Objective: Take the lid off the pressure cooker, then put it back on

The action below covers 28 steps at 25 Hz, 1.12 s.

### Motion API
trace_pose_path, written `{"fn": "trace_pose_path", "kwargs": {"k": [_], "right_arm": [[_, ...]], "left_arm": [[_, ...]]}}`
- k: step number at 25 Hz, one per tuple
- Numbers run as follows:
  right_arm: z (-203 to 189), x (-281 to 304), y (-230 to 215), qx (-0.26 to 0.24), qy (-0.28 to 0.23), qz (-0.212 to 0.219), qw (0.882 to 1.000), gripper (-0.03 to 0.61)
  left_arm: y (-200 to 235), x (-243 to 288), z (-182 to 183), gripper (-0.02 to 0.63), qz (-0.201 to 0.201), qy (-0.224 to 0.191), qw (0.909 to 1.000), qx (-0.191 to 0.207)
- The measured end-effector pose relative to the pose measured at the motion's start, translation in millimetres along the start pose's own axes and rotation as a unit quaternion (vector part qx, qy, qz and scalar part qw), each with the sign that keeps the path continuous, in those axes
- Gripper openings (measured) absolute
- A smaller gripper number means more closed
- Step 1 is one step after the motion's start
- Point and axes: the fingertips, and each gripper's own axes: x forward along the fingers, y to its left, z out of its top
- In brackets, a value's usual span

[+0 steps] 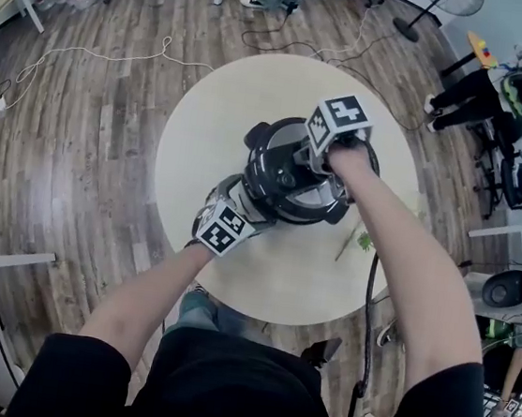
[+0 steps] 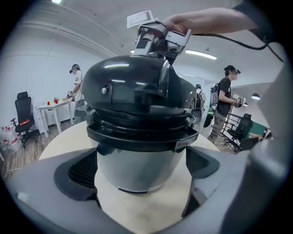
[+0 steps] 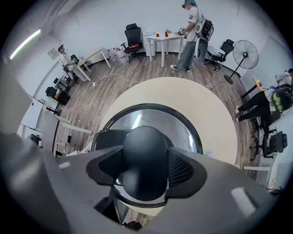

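Right in the middle of the round pale-beige table (image 1: 204, 130) stands the black-and-silver pressure cooker (image 1: 284, 173), and both grippers are on it. The left gripper (image 2: 139, 169) comes in from the near side, low and angled down. Its jaws stand wide with the cooker's shiny silver body between them, and the dark ribbed pads (image 2: 78, 171) sit flush against that body on either side, clamped on it. The domed glossy black lid (image 2: 123, 87) sits on top of the pot, above the stacked black rims; whether it is locked down, I cannot tell.

From above comes the right gripper (image 3: 144, 167), pointing straight down, closed on the lid's rounded black knob (image 3: 144, 146). The pads hug the knob on both sides, and the hand and marker cube ride directly over the cooker.

On the tabletop to the right of the cooker lies a thin stem with a bit of green (image 1: 361, 239), apart from the pot. A black cable (image 1: 369, 301) hangs off the table edge by the right arm.

Around the table, a grey-brown wood-plank floor (image 1: 79, 152) with a white cord (image 1: 101, 54) trailing across it. Beyond are a white desk (image 3: 162, 39), a black office chair (image 3: 132, 34), a standing fan (image 3: 245, 55), and a person (image 3: 192, 27) standing at the desk.
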Motion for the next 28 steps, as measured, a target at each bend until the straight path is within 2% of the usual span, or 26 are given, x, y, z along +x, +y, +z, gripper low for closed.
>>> {"fn": "trace_pose_path", "kwargs": {"k": [13, 21, 28], "right_arm": [[-4, 15, 1, -0.011, 0.022, -0.027, 0.999, 0.287], [-4, 17, 1, -0.015, 0.052, -0.031, 0.998, 0.287], [-5, 16, 1, -0.030, 0.057, -0.028, 0.998, 0.287]], "left_arm": [[-1, 3, 1, 0.588, 0.003, -0.006, 1.0000, -0.004], [-1, 1, 0, 0.588, 0.003, 0.007, 1.0000, -0.003], [-2, 2, 1, 0.588, 0.001, 0.010, 0.9999, -0.002]]}}
